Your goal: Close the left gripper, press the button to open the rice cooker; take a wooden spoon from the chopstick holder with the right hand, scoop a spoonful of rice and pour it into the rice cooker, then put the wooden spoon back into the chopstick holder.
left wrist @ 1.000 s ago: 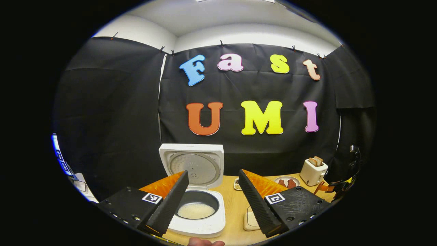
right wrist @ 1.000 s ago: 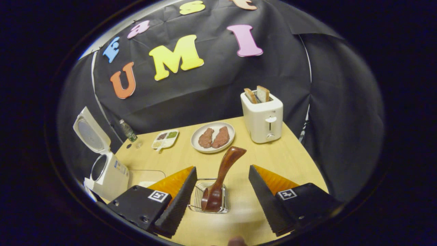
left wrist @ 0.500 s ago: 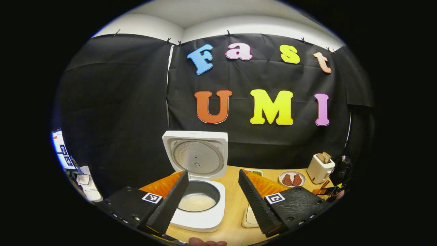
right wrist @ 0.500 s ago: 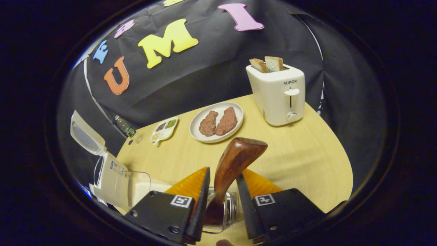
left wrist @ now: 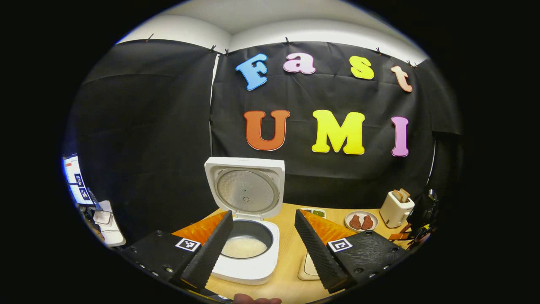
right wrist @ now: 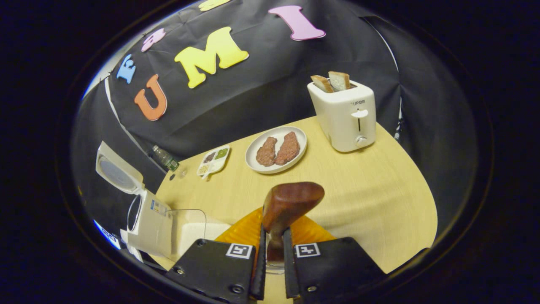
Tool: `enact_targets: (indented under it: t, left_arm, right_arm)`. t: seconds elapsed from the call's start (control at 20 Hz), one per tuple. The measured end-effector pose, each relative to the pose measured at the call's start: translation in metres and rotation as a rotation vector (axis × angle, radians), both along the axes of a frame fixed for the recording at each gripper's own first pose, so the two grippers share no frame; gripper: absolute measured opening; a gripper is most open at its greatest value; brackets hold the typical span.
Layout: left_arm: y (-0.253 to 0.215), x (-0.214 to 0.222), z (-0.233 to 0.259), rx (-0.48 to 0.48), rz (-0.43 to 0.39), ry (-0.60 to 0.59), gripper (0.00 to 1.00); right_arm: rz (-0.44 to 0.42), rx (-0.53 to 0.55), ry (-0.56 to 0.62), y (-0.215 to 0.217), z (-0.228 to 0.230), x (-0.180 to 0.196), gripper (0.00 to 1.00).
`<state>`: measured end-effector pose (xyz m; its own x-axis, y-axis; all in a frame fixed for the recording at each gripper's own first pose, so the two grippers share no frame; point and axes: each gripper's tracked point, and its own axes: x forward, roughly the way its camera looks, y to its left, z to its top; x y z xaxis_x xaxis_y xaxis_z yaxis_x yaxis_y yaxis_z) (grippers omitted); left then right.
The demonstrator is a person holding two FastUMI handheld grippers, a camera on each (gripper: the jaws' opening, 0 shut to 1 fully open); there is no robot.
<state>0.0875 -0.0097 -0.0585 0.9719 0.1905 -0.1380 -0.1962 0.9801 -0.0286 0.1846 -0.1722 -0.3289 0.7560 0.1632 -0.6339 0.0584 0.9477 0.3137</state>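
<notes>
- I am working in a staged kitchen booth: black cloth wall [left wrist: 147, 126] hung by clips under a white ceiling.
- My wooden table [right wrist: 371, 185] carries a rice cooker [left wrist: 247, 236], toaster [right wrist: 344, 116] and plate of meat [right wrist: 276, 150].
- A monitor [left wrist: 76, 179] glows at the left edge.

I count one rice cooker [left wrist: 249, 236] in front of my left fingers, lid up, with one inner pot of rice [left wrist: 244, 247]. Between my right fingers there is one wooden spoon [right wrist: 287, 207]. One toaster [right wrist: 344, 114] stands at the table's far side, and two slices of bread [right wrist: 331, 81] stick out of its top. One white plate [right wrist: 257, 164] carries two brown pieces of meat [right wrist: 278, 150]. One small divided tray [right wrist: 213, 160] sits near it, with one bottle [right wrist: 165, 158] behind. One clear container [right wrist: 187, 228] stands beside the cooker. One table [right wrist: 379, 190] bears all of it. I have two grippers, two fingers each.
</notes>
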Motion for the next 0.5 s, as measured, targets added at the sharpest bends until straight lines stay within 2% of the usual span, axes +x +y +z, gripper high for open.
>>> enact_targets:
  t: [0.2,0.3,0.35,0.5]
  left_arm:
    - [0.011,-0.003,0.01,-0.013,-0.027,-0.038,0.95]
    - [0.025,-0.004,0.012,-0.007,-0.022,-0.057,0.94]
    - [0.032,-0.006,0.014,-0.001,-0.02,-0.066,0.94]
    - [0.047,-0.009,0.021,0.028,-0.043,-0.099,0.94]
  right_arm:
    - [-0.012,-0.067,-0.055,0.002,0.03,-0.007,0.2]
    - [-0.036,-0.113,-0.091,0.001,0.054,-0.009,0.11]
    - [-0.045,-0.136,-0.115,0.003,0.069,-0.009,0.15]
    - [-0.032,-0.184,-0.201,0.031,0.117,-0.011,0.14]
